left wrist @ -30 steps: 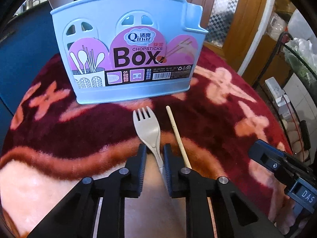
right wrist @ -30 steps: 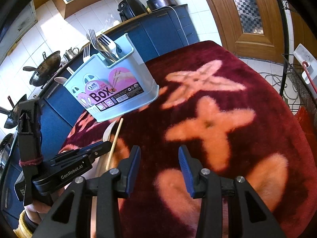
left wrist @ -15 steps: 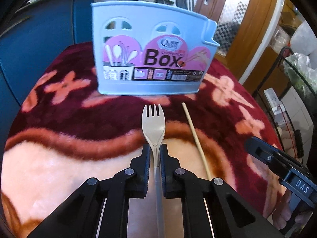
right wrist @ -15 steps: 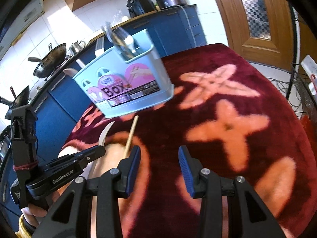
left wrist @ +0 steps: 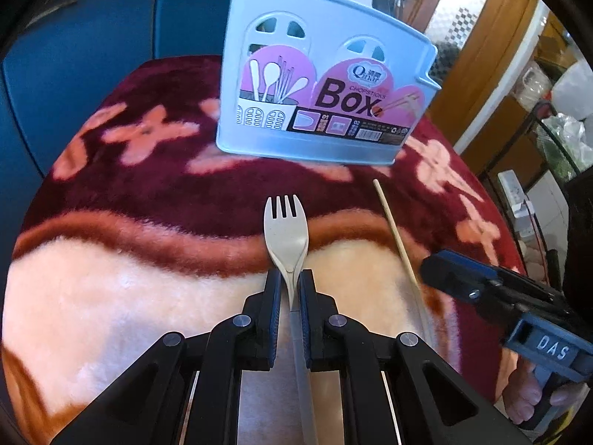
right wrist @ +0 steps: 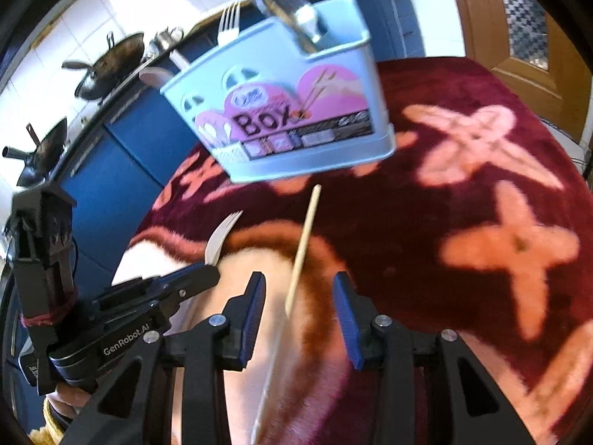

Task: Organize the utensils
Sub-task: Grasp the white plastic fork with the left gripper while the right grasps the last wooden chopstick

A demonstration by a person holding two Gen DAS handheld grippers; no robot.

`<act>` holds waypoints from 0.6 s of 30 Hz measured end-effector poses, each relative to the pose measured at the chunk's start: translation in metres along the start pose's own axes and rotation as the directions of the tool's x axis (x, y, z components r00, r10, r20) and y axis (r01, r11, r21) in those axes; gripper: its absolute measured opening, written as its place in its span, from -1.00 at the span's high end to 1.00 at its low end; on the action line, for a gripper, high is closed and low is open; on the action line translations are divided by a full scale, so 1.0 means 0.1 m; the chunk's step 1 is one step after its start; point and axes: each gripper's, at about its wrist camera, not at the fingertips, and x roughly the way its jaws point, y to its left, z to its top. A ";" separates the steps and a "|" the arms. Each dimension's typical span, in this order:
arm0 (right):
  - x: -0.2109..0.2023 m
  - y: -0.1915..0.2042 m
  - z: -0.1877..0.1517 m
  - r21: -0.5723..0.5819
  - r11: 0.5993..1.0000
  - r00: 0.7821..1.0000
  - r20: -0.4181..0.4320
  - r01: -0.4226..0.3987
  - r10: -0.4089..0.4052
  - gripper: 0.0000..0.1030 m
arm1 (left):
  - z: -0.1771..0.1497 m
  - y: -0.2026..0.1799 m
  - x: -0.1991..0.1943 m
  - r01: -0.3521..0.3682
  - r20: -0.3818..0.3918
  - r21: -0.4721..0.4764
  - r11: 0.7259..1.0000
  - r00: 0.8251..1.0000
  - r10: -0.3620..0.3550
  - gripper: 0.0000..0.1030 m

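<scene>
A beige plastic fork (left wrist: 286, 233) lies on the blanket with its tines toward the light-blue utensil box (left wrist: 318, 85). My left gripper (left wrist: 289, 289) is shut on the fork's neck. To the right of the fork lies a wooden chopstick (left wrist: 394, 230). In the right wrist view the chopstick (right wrist: 302, 248) runs between the fingers of my right gripper (right wrist: 298, 296), whose jaws are closing but stand apart from it. The box (right wrist: 281, 111) holds several metal forks and a spoon. The left gripper (right wrist: 185, 285) with the fork (right wrist: 218, 237) appears at the left.
A red and peach plush blanket (left wrist: 148, 259) covers the round table. Blue cabinets (right wrist: 122, 148) stand behind it, with woks (right wrist: 111, 63) on the counter. A wooden door (right wrist: 519, 29) is at the right. A hand (left wrist: 526, 400) holds the right gripper's body (left wrist: 493, 296).
The left gripper shut on the fork's neck and turned it straight toward the box. The right gripper slid left until the chopstick lay between its fingers, and its jaws narrowed slightly.
</scene>
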 end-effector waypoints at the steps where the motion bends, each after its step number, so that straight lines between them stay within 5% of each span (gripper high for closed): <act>1: 0.03 0.02 0.01 -0.005 1.000 1.000 -0.014 0.003 -0.003 0.23 | 0.01 0.00 0.01 0.002 -0.005 0.004 1.000 1.000 -0.002 0.81; 15: 0.30 0.07 0.28 -0.019 0.999 0.986 -0.164 0.027 -0.030 0.24 | 0.28 0.04 0.19 0.085 -0.124 0.031 0.996 0.989 -0.080 0.79; 18: 0.31 0.05 0.30 -0.030 0.999 0.986 -0.161 0.044 -0.049 0.46 | 0.30 0.05 0.22 0.095 -0.128 0.028 0.995 0.988 -0.091 0.79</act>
